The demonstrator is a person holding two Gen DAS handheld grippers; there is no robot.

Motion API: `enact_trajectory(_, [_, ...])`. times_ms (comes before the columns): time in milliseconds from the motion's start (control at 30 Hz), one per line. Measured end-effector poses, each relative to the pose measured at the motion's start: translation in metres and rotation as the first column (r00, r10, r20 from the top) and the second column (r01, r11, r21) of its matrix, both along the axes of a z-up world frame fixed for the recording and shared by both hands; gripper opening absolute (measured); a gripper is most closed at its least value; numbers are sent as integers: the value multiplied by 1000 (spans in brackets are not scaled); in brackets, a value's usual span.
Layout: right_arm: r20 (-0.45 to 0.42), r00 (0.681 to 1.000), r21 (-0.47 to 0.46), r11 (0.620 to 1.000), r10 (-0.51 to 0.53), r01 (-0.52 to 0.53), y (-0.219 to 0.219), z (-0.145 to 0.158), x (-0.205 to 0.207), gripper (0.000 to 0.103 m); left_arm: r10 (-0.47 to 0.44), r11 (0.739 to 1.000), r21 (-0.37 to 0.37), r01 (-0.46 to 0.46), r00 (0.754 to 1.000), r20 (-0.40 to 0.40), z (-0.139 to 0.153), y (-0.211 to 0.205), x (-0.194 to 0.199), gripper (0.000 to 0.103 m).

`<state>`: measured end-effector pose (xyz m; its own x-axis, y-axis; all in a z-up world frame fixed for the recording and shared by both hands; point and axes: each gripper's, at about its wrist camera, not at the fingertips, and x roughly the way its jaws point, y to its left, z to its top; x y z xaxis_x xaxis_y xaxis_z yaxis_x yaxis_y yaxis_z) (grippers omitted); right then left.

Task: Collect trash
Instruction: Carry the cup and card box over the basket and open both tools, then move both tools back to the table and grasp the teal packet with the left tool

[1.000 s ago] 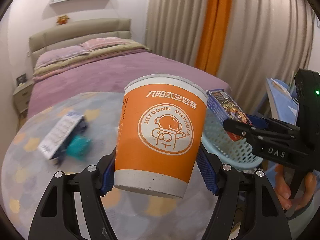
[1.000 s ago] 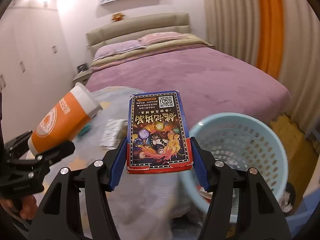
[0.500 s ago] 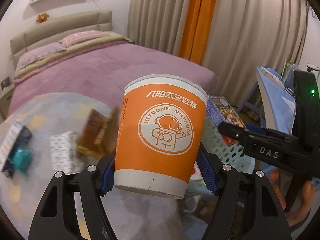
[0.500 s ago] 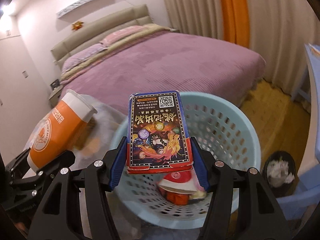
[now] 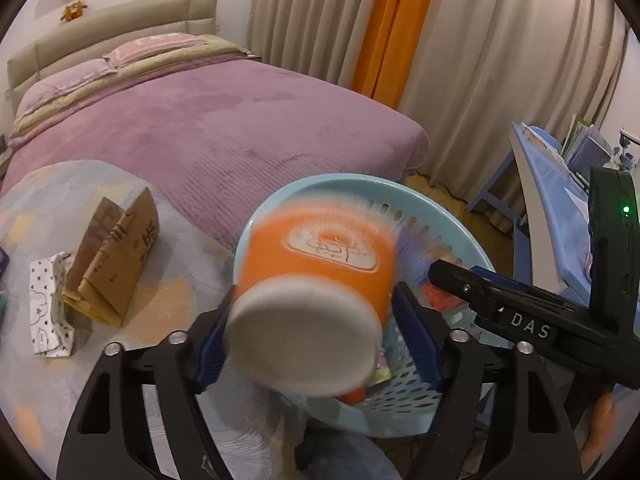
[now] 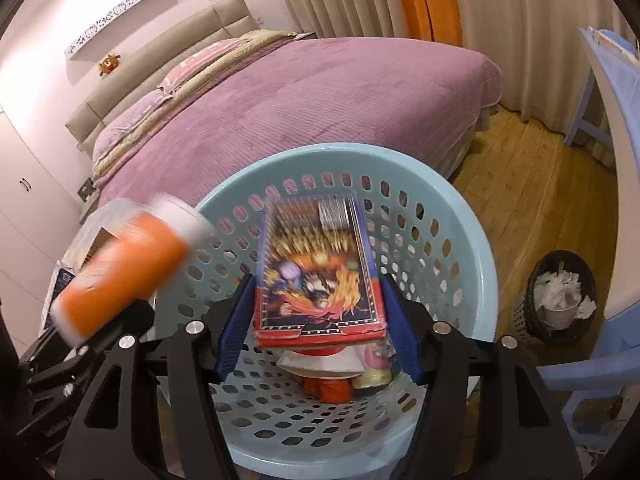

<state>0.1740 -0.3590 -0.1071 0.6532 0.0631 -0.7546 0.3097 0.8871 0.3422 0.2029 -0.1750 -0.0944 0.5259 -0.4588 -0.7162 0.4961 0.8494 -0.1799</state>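
An orange paper cup [image 5: 316,280] is blurred and tipped forward between the spread jaws of my left gripper [image 5: 316,344], over the rim of the light blue basket [image 5: 452,236]. It also shows in the right wrist view [image 6: 124,268]. A red and blue card box [image 6: 320,280] is blurred between the parted jaws of my right gripper [image 6: 320,340], above the basket [image 6: 460,240]. Red and white trash [image 6: 328,376] lies in the basket's bottom.
A brown cardboard box [image 5: 116,264] and a white patterned packet [image 5: 48,312] lie on the round table [image 5: 180,320] to the left. A purple bed [image 5: 220,128] is behind. A blue chair [image 6: 616,208] and a black bin [image 6: 560,300] stand at the right.
Both grippers moved over the basket. Both sets of jaws have opened; the cup tips forward and the card box slips down, both blurred with motion.
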Motion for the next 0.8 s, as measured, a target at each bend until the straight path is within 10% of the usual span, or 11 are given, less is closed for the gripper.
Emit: enact_trajectory(800, [106, 982, -90, 985, 157, -148, 64, 48, -15, 64, 103, 991, -97, -97, 993, 58, 34, 68, -29, 76])
